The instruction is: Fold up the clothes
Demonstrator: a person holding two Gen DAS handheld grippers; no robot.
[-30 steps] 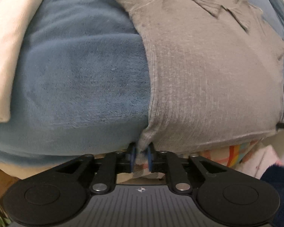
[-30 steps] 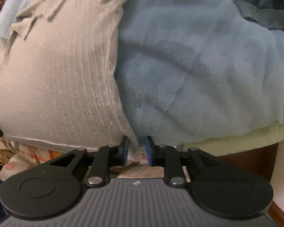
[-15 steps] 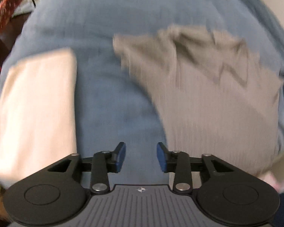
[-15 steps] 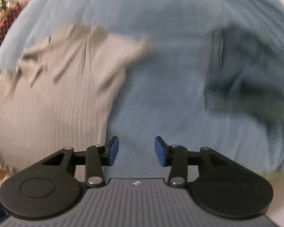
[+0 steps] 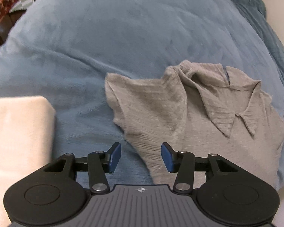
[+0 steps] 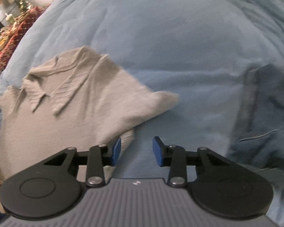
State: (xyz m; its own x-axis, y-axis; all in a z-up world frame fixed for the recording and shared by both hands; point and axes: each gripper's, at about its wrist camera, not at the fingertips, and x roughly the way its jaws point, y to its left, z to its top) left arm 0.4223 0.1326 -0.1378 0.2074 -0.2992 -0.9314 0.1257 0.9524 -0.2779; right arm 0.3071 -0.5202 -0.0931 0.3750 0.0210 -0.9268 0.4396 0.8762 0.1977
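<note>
Now a gray shirt (image 5: 204, 132) lies flat on a big soft blue blanket (image 5: 113, 37). The shirt has a collar at its far end, and the collar is a bit crumpled. A short sleeve sticks out on each side.

In the left wrist view, the left gripper (image 5: 141, 156) hangs over the near left edge of the shirt. Its 2 blue pads (image 5: 114, 157) stand apart, about half way open, and they are opening a little more. Nothing is pinched between them. Blanket and the shirt's edge lie underneath the gap, and the pads do not press on the cloth. To the left of this gripper sits a folded pale pink cloth (image 5: 19, 132) on the blanket, well apart from the shirt. A darker blue cloth (image 5: 259, 28) lies at the far right. At the far left, past the blanket, there is a red patterned cloth (image 5: 3, 1).

In the right wrist view, the right gripper (image 6: 137, 151) hangs over the blanket just beside the near right edge of the shirt (image 6: 66, 104). Its 2 blue pads (image 6: 158, 150) have a gap between them too, a bit smaller, and they are closing. Nothing is held between them. The left pad is right by the shirt's edge, but I cannot tell if it touches. To the right lies a dark blue garment (image 6: 265, 113) on the blanket, well apart from the shirt. This view is a little blurry.
</note>
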